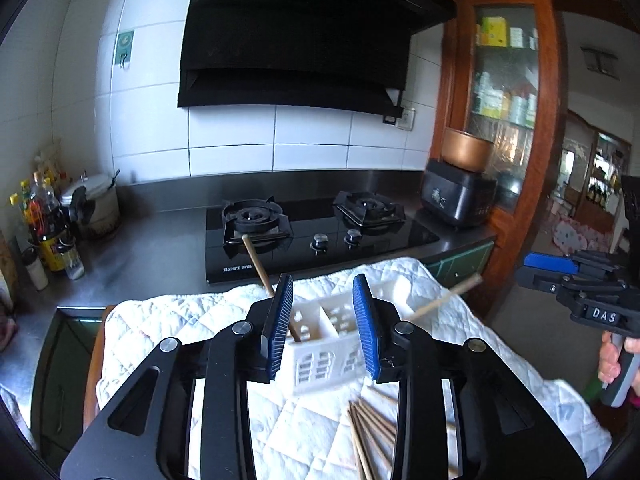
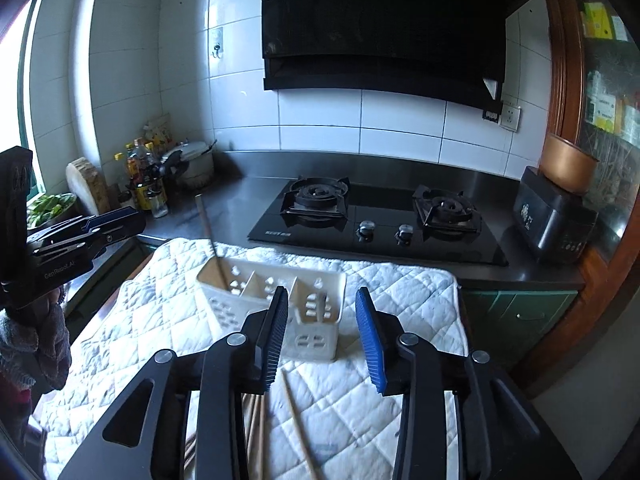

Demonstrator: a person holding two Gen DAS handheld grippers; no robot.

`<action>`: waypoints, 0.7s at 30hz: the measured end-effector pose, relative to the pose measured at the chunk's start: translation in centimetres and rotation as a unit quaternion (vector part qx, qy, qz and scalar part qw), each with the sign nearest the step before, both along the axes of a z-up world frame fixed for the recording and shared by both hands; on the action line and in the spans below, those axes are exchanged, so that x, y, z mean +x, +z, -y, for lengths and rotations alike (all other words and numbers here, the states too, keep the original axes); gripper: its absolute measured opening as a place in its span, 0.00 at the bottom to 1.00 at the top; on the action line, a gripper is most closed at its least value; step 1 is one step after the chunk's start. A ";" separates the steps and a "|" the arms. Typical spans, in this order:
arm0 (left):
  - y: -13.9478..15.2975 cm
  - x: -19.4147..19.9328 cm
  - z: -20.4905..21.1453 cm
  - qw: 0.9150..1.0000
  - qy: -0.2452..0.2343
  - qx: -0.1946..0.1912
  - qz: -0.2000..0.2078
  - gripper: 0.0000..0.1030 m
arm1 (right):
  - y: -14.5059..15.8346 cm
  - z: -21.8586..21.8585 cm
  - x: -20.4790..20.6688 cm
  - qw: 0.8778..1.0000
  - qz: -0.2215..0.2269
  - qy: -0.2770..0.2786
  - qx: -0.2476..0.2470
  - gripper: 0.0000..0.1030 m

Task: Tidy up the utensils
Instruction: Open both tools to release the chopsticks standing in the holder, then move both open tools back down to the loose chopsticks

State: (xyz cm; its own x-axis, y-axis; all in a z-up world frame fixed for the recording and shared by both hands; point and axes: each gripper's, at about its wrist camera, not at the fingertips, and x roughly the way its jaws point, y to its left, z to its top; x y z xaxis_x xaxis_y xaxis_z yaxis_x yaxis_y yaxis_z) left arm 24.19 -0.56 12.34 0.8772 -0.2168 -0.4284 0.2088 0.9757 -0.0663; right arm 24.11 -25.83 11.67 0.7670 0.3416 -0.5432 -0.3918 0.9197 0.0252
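Note:
A white perforated utensil holder (image 1: pixel 320 344) (image 2: pixel 272 300) with three compartments stands on a white quilted cloth (image 1: pixel 168 328) (image 2: pixel 380 292). One wooden chopstick (image 1: pixel 256 264) (image 2: pixel 210 236) stands in its left end compartment. Several loose chopsticks (image 1: pixel 372 428) (image 2: pixel 296 420) lie on the cloth in front of it. Another stick (image 1: pixel 444 298) juts out at the holder's right. My left gripper (image 1: pixel 322 328) is open and empty, just above and in front of the holder. My right gripper (image 2: pixel 322 336) is open and empty, near the holder's right end. Each gripper shows in the other's view, the right (image 1: pixel 560 276) and the left (image 2: pixel 96 228).
A black gas hob (image 1: pixel 312 228) (image 2: pixel 380 220) sits on the steel counter behind the cloth. Sauce bottles (image 1: pixel 48 224) (image 2: pixel 144 180) and a pot (image 1: pixel 94 200) stand at the far left. A black cooker (image 1: pixel 456 196) (image 2: pixel 556 216) stands at the right beside a wooden cabinet (image 1: pixel 504 120).

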 end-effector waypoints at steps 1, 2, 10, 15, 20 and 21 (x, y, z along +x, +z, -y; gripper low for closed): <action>-0.3 -1.0 0.4 1.000 0.000 0.007 0.000 0.31 | -0.5 0.3 -0.9 1.000 0.000 0.003 0.000 0.34; -0.9 -2.2 0.7 1.000 -0.001 0.013 -0.003 0.31 | -1.2 0.5 -1.8 1.000 -0.001 0.005 -0.001 0.34; -8.9 -8.0 1.5 0.996 0.008 0.002 -0.088 0.31 | -7.5 1.7 -7.5 1.000 -0.021 0.011 0.000 0.35; -13.7 -9.8 1.2 0.990 0.013 -0.012 -0.137 0.30 | -11.3 1.9 -9.8 0.999 -0.037 0.002 -0.005 0.35; -17.5 -10.8 1.9 0.984 0.006 -0.013 -0.177 0.18 | -13.8 2.3 -10.4 0.998 -0.057 -0.005 0.001 0.35; -18.0 -10.9 1.9 0.983 0.004 -0.014 -0.182 0.18 | -14.1 2.4 -10.4 0.998 -0.060 -0.008 0.002 0.35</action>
State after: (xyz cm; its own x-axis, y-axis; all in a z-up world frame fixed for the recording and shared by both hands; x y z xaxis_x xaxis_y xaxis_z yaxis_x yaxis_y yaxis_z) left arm 13.31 -2.51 -5.61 0.6685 -0.2264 -0.7084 0.1576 0.9740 -0.1626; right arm 13.74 -28.26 -2.45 0.7015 0.3333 -0.6300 -0.3717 0.9253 0.0756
